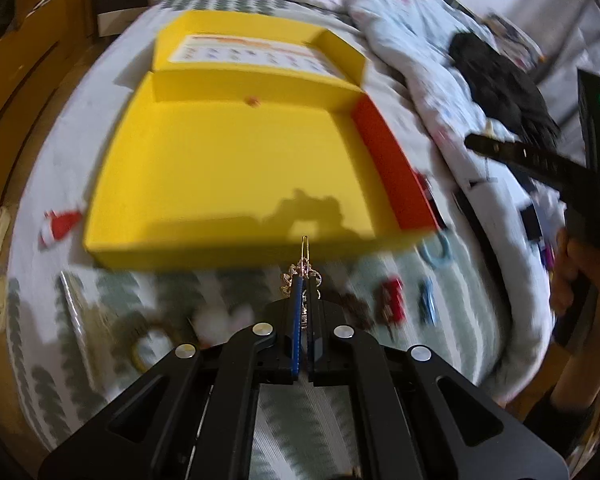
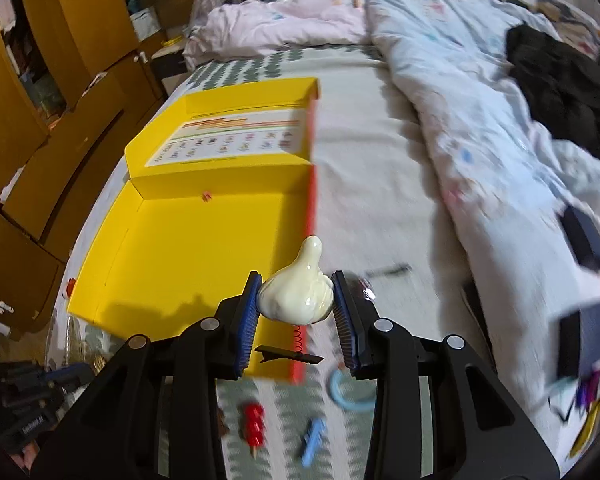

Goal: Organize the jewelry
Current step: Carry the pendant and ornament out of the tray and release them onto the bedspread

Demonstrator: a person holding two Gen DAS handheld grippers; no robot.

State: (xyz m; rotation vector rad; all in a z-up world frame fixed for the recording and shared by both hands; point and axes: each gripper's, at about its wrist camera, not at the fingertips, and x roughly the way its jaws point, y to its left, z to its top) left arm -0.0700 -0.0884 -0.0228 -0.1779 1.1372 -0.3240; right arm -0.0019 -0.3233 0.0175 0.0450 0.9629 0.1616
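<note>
An open yellow box [image 1: 220, 168] with a red side wall lies on the bed; the right wrist view shows the yellow box [image 2: 188, 248] too. My left gripper [image 1: 305, 280] is shut on a gold piece of jewelry [image 1: 305, 256] whose thin loop pokes out toward the box's near edge. My right gripper [image 2: 296, 292] is shut on a cream, garlic-shaped clip [image 2: 298, 296] that hangs over the box's near right corner, with a black clip [image 2: 290, 356] and red coil under it. A tiny red bit [image 1: 253, 101] sits at the box's back wall.
Loose pieces lie on the patterned sheet in front of the box: a red clip [image 2: 253, 420], a blue clip [image 2: 312, 440], a light blue ring [image 2: 350, 396]. A rumpled duvet [image 2: 460, 100] with black clothing [image 2: 560, 88] fills the right. Wooden cupboards [image 2: 40, 140] stand on the left.
</note>
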